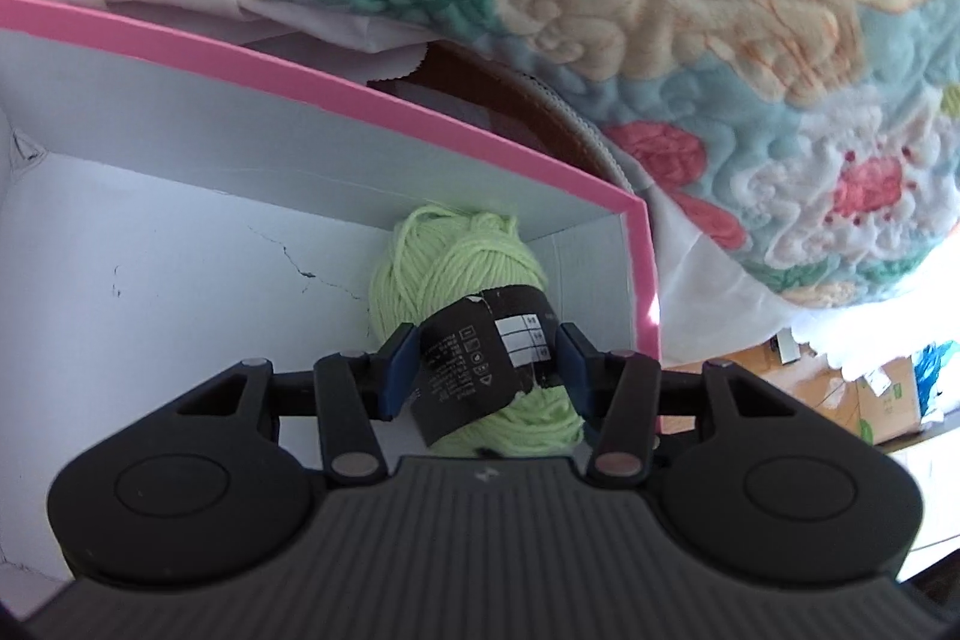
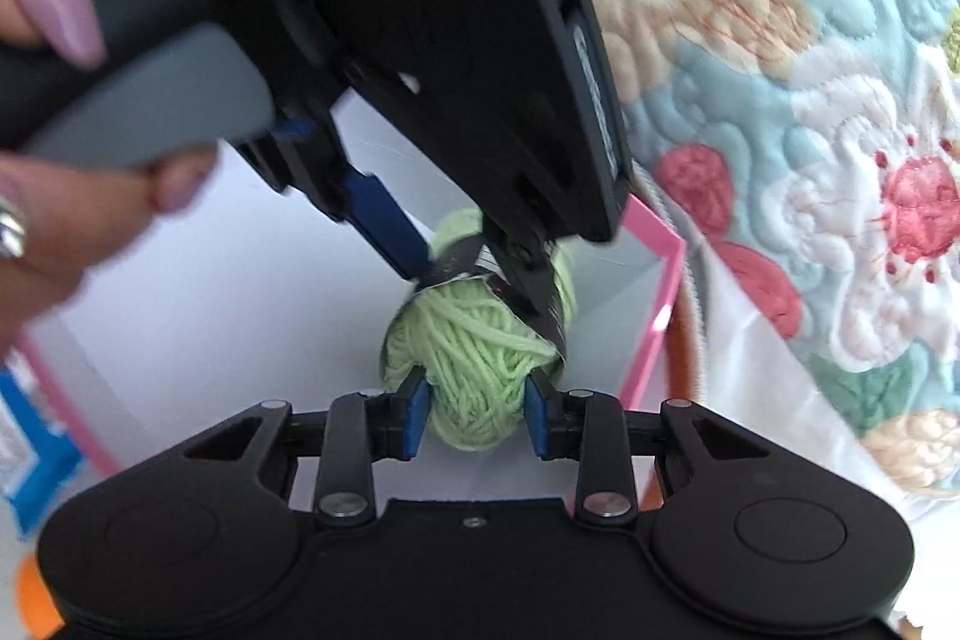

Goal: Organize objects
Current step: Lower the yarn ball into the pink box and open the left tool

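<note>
My left gripper [image 1: 486, 370] is closing on the ball of green yarn [image 1: 456, 268], its blue pads [image 1: 401, 370] pressing the black paper band [image 1: 480, 364] round the ball's middle from either side. In the right wrist view the same gripper is coming down from above, pinching the yarn [image 2: 474, 370] at that band. My right gripper [image 2: 477, 418] is sitting at the near end of the ball with its jaws narrow; the blue pads look to be touching the wool, though I cannot tell whether they are truly squeezing it or only bracketing it.

The yarn is lying on the floor of the white box with the pink rim [image 1: 360, 97], close to the far right corner, its far end against the far wall. The box is resting beside a flowered quilt [image 1: 720, 10].

I judge that I am placing the yarn in the box, and that the step is nearly done. The next move calls for both jaws opening and lifting straight up, so the band is not dragged off or a strand snagged.

The band is carrying care symbols and a small white table [image 1: 519, 337], but I am finding the print too small to read. No brand name is legible.
</note>
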